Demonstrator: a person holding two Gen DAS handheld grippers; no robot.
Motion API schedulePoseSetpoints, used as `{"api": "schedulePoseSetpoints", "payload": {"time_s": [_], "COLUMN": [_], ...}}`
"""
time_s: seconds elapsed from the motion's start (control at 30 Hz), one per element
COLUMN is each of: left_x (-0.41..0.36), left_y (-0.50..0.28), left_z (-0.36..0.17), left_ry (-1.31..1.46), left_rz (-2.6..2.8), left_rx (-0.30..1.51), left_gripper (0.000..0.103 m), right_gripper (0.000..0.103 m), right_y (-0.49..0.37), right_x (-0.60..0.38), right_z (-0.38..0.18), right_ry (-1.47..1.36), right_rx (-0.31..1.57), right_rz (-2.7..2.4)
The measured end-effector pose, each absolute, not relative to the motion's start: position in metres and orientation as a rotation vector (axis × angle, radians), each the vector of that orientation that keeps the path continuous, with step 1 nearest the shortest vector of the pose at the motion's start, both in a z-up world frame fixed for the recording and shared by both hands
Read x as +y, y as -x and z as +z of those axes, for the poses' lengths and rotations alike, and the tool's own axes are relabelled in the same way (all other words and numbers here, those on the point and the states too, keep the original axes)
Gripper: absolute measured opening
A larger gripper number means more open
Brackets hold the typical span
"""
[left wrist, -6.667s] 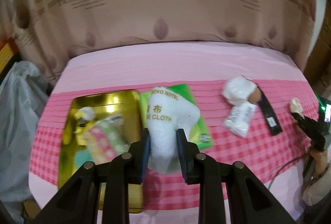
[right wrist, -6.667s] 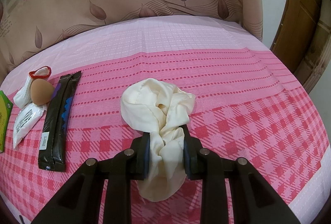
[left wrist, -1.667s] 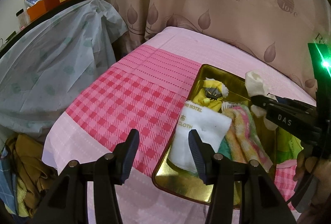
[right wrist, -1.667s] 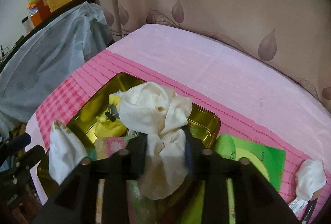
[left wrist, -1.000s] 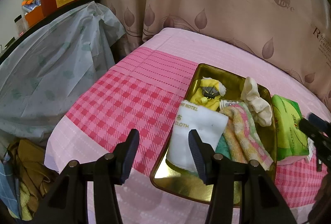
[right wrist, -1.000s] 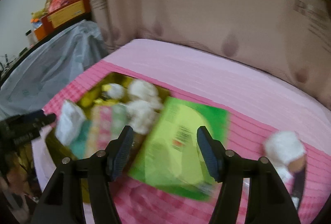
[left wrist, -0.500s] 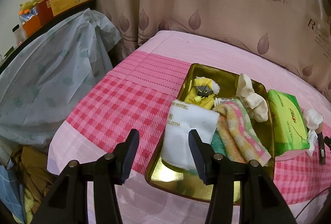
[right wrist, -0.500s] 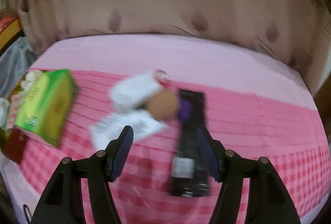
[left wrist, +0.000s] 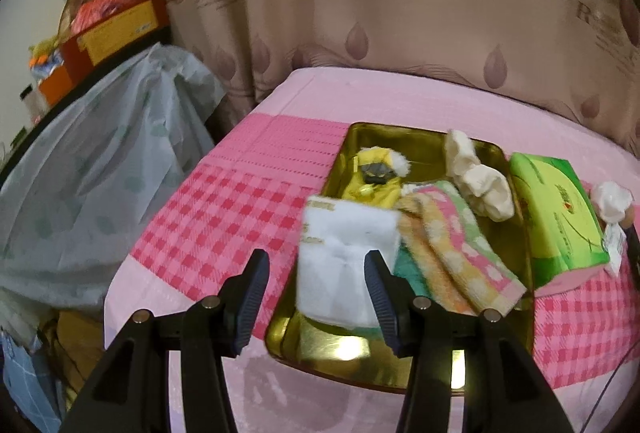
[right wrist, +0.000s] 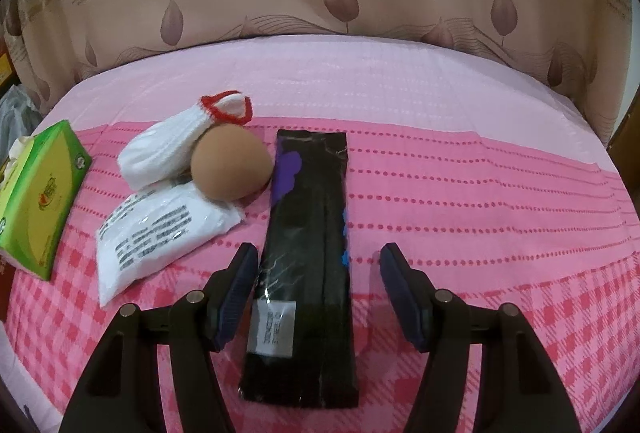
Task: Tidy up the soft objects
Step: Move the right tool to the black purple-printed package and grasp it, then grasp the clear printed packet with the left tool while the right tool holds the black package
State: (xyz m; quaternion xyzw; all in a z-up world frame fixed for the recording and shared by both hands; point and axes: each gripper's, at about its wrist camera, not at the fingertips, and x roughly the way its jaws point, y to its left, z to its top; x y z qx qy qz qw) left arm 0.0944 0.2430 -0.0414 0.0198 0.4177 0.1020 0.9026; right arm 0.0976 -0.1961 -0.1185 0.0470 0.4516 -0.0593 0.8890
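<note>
Since the earlier frames, the cream cloth (left wrist: 478,181) that my right fingers carried has come to lie in the gold tray (left wrist: 404,139), and my right gripper (right wrist: 314,283) has swung away to hang over the black packet (right wrist: 308,241) on the pink checked counter (right wrist: 480,201). Its fingers stand apart with nothing pressed between them; the packet lies below the gap, long and glossy, with purple and blue marks and a white label near my end. Beside it sit a brown ball (right wrist: 228,163), touching a rolled white sock (right wrist: 172,149) with a red cuff, and a white printed pouch (right wrist: 160,233) just in front of them. My left gripper (left wrist: 316,271) hovers with its fingers apart and empty over the tray's near end. In the tray lie a folded white hotel cloth (left wrist: 344,253), a striped orange, pink and green towel (left wrist: 452,249), a small yellow plush (left wrist: 376,179) and the crumpled cream cloth against the far right rim. A green tissue box (left wrist: 554,213) stands just beside the tray's right side.
</note>
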Motion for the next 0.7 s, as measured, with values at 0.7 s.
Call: {"api": "schedulePoseSetpoints", "payload": {"time_s": [0.7], "left_x": [0.075], "left_y": [-0.071], "left_z": [-0.051], "left_ry": [-0.262], "left_rz": [-0.186], "left_rx": [0.867], "left_gripper": [0.050], "right_gripper": [0.038], "right_y": [-0.092], "right_x": [-0.208], "right_z": [-0.121], "right_ry": [-0.113], "right_rx": [0.924], "right_rz": [-0.130]}}
